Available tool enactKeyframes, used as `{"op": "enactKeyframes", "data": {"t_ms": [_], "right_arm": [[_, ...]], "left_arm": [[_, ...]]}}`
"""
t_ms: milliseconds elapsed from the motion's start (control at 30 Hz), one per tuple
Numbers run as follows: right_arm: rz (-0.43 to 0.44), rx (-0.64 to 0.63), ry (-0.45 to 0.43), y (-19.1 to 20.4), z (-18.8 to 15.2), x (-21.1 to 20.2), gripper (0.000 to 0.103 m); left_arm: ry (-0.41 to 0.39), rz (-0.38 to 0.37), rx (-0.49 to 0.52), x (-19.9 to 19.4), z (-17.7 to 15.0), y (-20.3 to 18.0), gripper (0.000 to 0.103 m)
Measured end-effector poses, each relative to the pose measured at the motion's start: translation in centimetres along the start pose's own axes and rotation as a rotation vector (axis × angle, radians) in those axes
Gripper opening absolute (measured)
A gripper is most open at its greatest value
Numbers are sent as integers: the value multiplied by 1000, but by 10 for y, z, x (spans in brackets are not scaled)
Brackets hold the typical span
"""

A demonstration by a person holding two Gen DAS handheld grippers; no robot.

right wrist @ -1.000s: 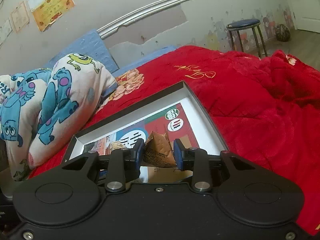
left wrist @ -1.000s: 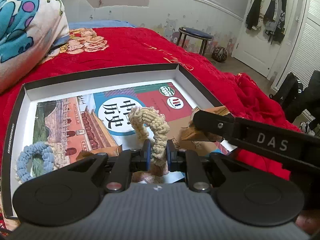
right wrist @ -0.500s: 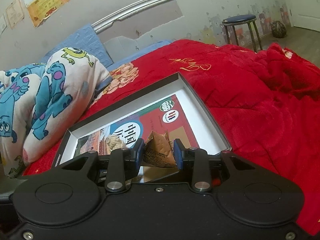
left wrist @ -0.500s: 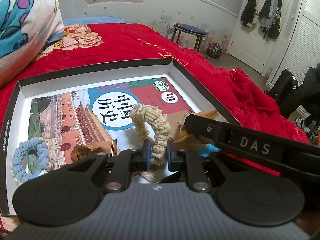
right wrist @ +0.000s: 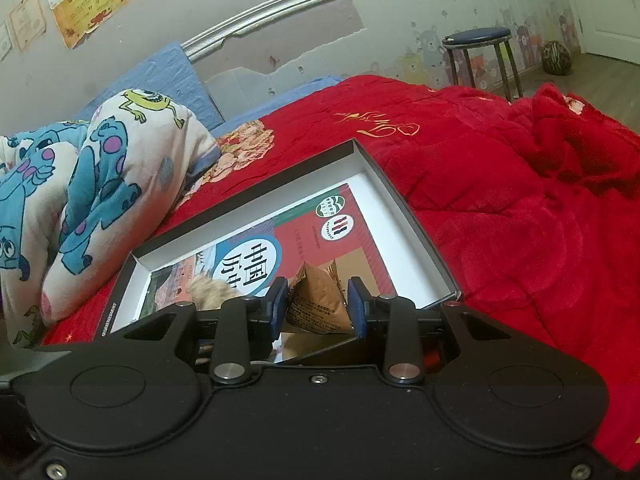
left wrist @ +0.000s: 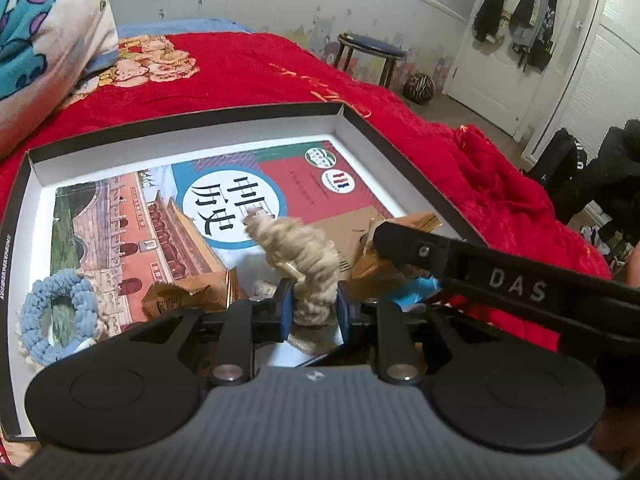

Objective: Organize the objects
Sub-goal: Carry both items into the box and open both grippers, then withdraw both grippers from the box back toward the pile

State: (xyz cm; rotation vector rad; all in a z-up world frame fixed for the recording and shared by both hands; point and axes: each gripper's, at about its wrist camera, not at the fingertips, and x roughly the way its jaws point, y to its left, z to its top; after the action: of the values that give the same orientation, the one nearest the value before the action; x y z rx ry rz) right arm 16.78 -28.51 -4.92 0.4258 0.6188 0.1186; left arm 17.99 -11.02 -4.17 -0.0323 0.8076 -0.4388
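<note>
A shallow box (left wrist: 384, 148) with a black rim and white inside lies on the red blanket (left wrist: 248, 68) of a bed, and a history book (left wrist: 168, 216) covers its floor. The left gripper (left wrist: 311, 307) is over the box's near edge with its jaws opening; the cream scrunchie (left wrist: 298, 248) stands between the blue pads, blurred at its upper loop, and gaps show on both sides of it. A blue scrunchie (left wrist: 56, 316) lies on the book at the box's left side, and a brown wrapped snack (left wrist: 192, 294) lies just left of the left jaws. The right gripper (right wrist: 318, 306) holds its jaws clamped on another brown snack packet (right wrist: 316, 300), above the box's right part. A cartoon-print pillow (right wrist: 100, 200) rests beside the box.
</note>
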Motion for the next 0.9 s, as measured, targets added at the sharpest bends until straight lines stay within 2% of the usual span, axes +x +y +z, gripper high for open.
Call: {"op": "enactKeyframes", "data": {"t_ms": [167,300,600,767,900], "right_arm": [[8,0,-1,-1,-1,-1,34],[13,3,-8,0,-1,-2,36],[26,17,-50,-5,2,-20,47],[45,40,-112,-7,10,-46,53],[68,68,-176,-6,8,-78,58]], "left_arm": [[0,-12,4,-2,1,1,45],[6,-23,-7,-5,4,5,58],[17,-55,-12,-18,9,17,71],[-31,-80,-58,-39,16,25,77],[-73,-69,-57,-62,19,24,79]]}}
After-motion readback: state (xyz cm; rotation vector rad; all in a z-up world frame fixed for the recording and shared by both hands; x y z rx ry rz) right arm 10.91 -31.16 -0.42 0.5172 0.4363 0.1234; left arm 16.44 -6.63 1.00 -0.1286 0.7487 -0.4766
